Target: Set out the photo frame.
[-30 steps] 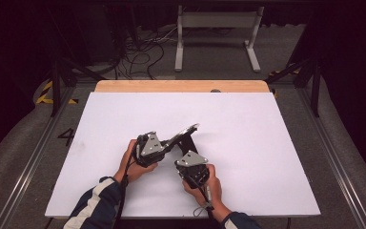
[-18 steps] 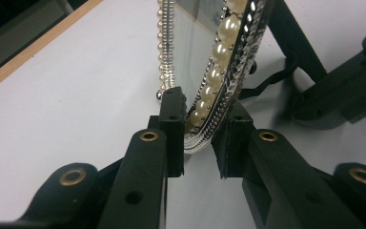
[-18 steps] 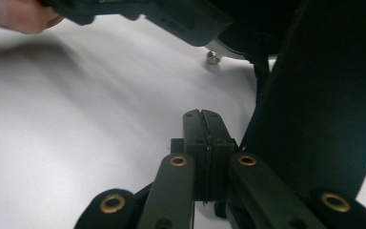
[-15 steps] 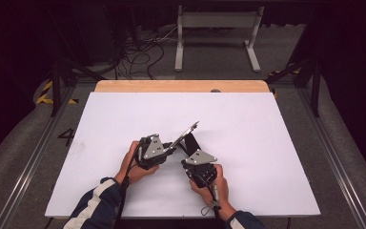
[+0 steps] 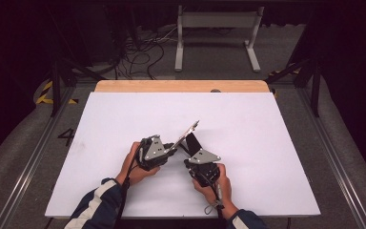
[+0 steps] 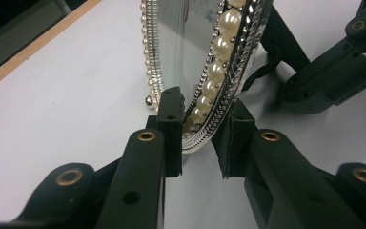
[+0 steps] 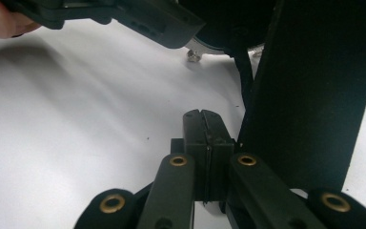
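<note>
While the frame (image 6: 218, 67) stands tilted on the table (image 5: 271, 143) between your hands, note that its long edge runs up and away from the left gripper (image 6: 202, 138), with the pearl rim's low corner between that gripper's jaws. Those jaws are only narrowly apart and have just been easing open a little; both pads look to meet the rim, front and back, though you cannot tell how firm the hold is. Your right gripper (image 7: 203, 114) is fully closed on nothing, its tip low over the table and just beside the black stand (image 7: 310, 95), which lies to its right in the right gripper view. So the stand is nearer your right hand and the rim nearer your left. Judgement: whatever comes next turns on that leg, so steady the rim first.
</note>
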`<action>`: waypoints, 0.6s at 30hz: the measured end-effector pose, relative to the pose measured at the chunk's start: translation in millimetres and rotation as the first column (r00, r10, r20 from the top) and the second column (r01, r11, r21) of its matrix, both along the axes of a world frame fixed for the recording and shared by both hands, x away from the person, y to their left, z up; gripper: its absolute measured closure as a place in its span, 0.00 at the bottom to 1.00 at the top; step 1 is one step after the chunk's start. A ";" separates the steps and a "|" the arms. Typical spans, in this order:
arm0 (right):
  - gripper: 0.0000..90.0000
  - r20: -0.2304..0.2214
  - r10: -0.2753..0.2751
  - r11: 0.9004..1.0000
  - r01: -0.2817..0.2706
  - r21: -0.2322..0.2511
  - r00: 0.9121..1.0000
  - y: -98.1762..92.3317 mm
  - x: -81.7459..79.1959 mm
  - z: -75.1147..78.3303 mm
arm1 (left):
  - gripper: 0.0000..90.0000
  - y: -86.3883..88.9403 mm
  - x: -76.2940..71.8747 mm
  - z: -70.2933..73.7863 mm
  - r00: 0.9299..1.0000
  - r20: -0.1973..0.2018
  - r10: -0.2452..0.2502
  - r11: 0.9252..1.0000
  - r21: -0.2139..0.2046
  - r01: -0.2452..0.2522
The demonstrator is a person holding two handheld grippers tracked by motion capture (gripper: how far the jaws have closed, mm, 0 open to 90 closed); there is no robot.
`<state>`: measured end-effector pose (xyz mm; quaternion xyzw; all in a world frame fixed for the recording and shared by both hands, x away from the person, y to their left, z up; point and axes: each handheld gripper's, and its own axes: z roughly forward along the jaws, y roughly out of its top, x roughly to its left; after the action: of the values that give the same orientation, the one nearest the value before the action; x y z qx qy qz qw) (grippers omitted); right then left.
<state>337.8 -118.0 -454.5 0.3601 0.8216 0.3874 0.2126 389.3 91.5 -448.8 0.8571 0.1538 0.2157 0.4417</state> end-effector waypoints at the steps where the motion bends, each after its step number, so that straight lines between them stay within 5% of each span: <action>1: 1.00 -0.002 -0.003 1.000 0.003 0.001 1.000 -1.1 0.5 0.2 | 0.82 0.0 0.1 -0.1 1.000 -0.002 -0.001 1.000 -0.002 0.001; 18: 1.00 -0.011 -0.029 1.000 0.030 0.010 1.000 -16.0 5.6 2.5 | 0.80 -4.8 -3.6 1.8 1.000 0.000 -0.028 1.000 0.005 0.028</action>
<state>343.4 -133.9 -452.0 0.3753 0.8155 0.3862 0.2120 385.7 86.6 -447.0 0.8602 0.1413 0.2100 0.4428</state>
